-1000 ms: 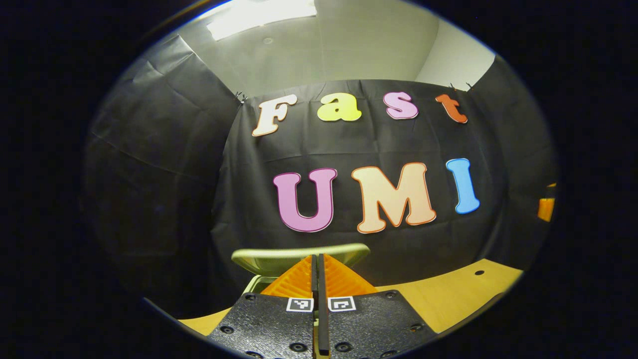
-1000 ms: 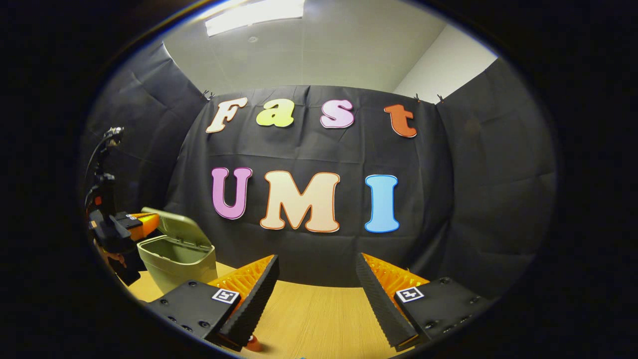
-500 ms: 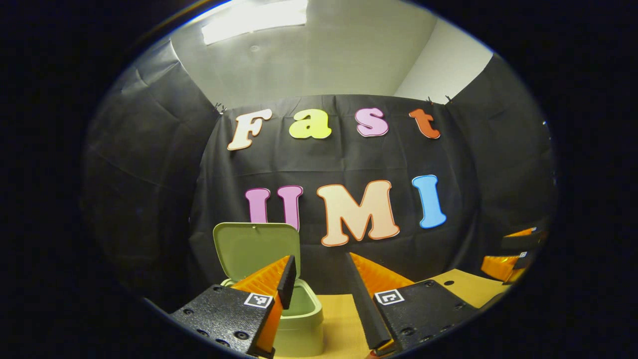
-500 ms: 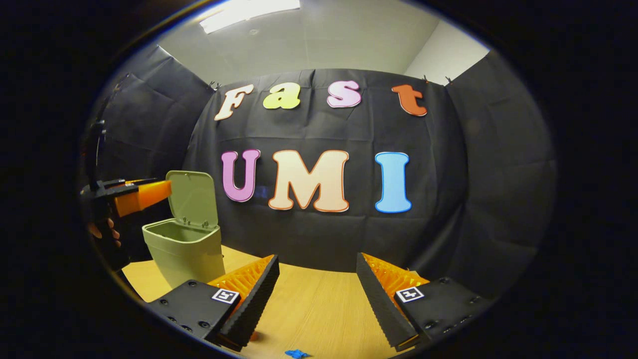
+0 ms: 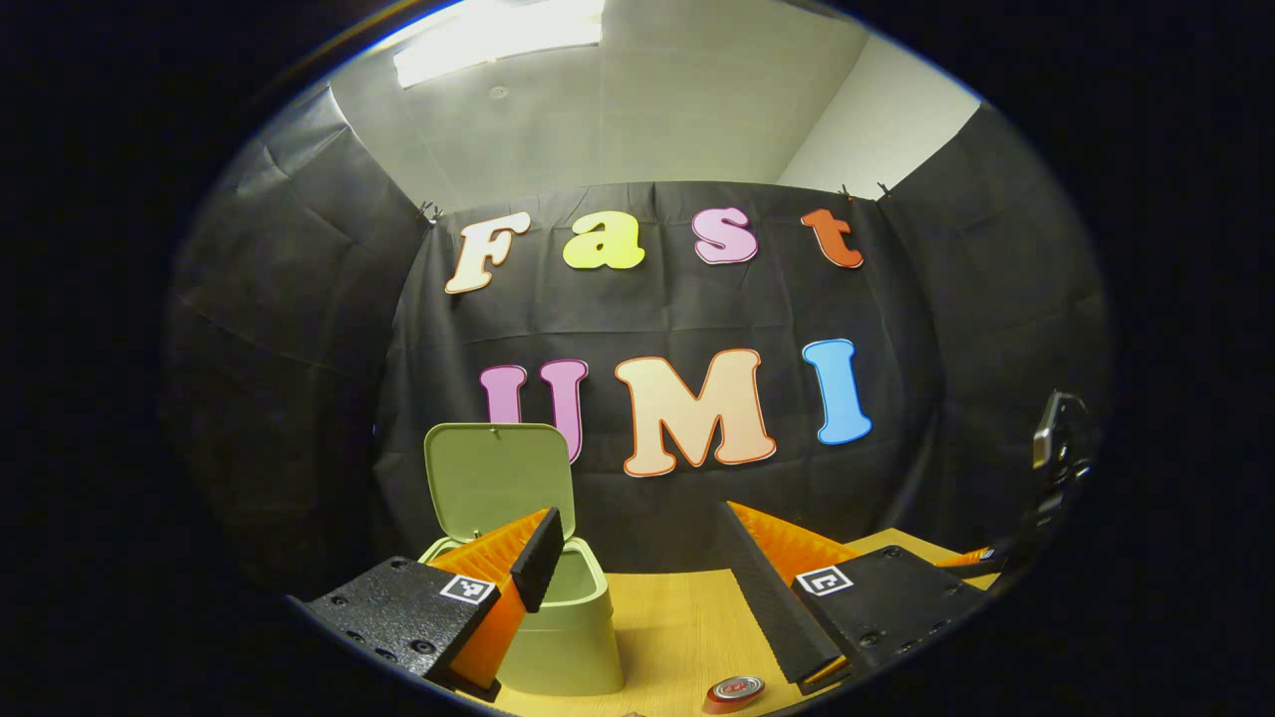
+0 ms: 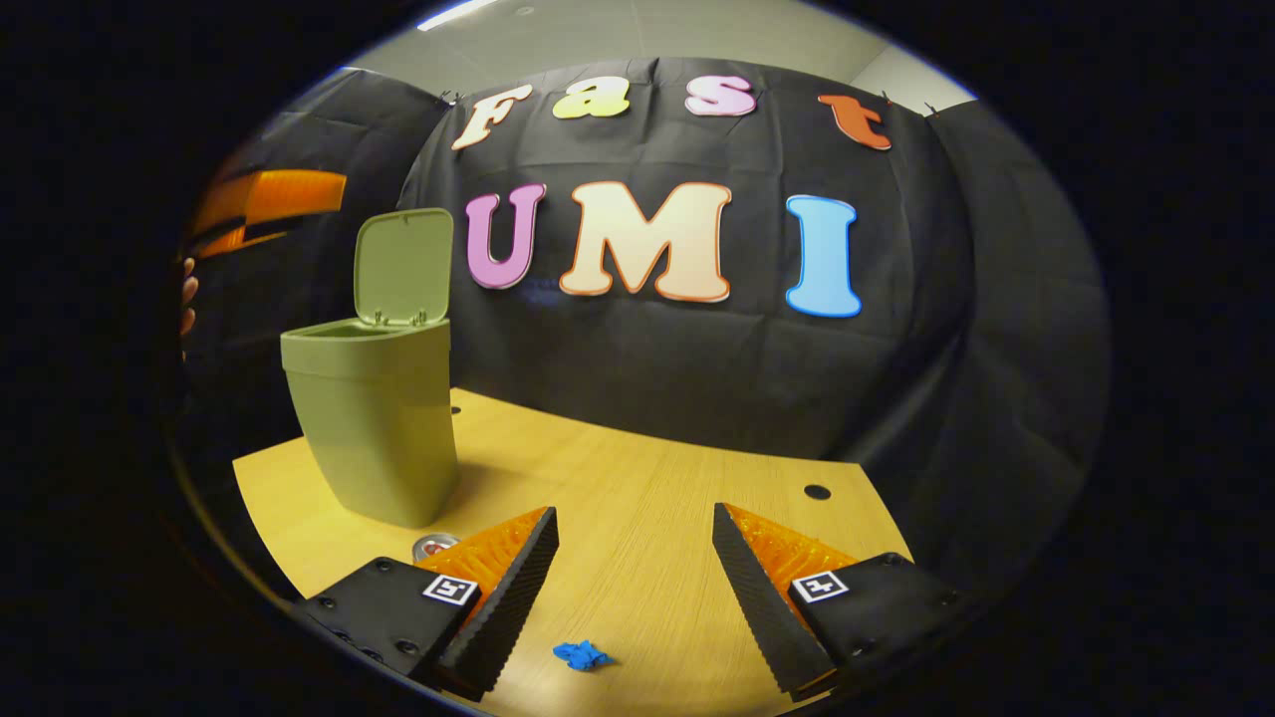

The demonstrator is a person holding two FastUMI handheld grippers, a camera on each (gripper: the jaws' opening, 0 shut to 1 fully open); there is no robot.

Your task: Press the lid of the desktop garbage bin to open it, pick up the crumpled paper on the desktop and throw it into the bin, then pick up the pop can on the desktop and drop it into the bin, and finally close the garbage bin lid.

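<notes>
The wooden desktop is the largest thing in the right gripper view, running from the near edge back to the black cloth wall; its near-left part is cut off by the edge of the view, and a small dark hole sits toward its far right.

The green garbage bin stands on the left part of the desktop, close to the far wall, with its lid raised upright on the hinge at the back. From this low angle the inside of the bin is hidden. In the left gripper view the bin is near and left of centre, its lid also up, and the left finger covers the bin's near-left rim and part of the opening.

The left gripper has its fingers spread wide apart with nothing between them. The right gripper is likewise wide open and empty, above the near middle of the desktop. At the far left of the right gripper view, part of the other gripper and a few fingertips of the hand holding it are cut off by the edge.

The pop can lies just near of the bin's base, mostly hidden behind the right gripper's left finger; in the left gripper view its top shows at the bottom edge, the body cut off.

The crumpled paper, small and blue, lies on the near desktop between the right gripper's fingers.
</notes>
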